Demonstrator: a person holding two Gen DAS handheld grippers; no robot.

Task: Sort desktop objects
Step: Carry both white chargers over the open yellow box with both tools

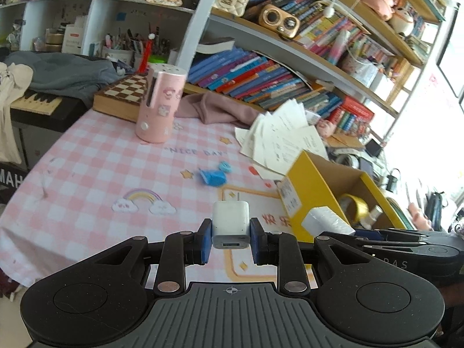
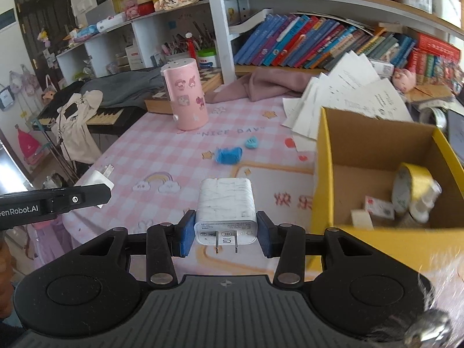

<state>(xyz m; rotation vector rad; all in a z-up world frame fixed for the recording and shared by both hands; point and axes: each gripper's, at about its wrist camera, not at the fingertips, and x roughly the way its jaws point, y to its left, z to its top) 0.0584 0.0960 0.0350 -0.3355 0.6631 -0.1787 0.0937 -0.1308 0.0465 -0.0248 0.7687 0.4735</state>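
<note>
My left gripper [image 1: 230,239] is shut on a small white charger [image 1: 231,222], prongs pointing away, above the pink checked tablecloth [image 1: 87,174]. My right gripper [image 2: 226,233] is shut on a larger white charger [image 2: 225,211], prongs toward the camera, left of the yellow cardboard box [image 2: 324,174]. The right gripper with its charger [image 1: 324,220] also shows in the left wrist view, at the box [image 1: 316,179]. The left gripper's charger [image 2: 100,178] shows in the right wrist view. Two blue objects [image 1: 214,175] [image 2: 229,155] lie mid-table.
The box holds a yellow tape roll [image 2: 411,187], a small bottle and small packets. A pink cylinder [image 2: 187,94] stands at the back beside a chessboard box [image 1: 121,95]. Loose papers [image 2: 348,98] and pink cloth [image 2: 266,85] lie behind. Bookshelves line the back.
</note>
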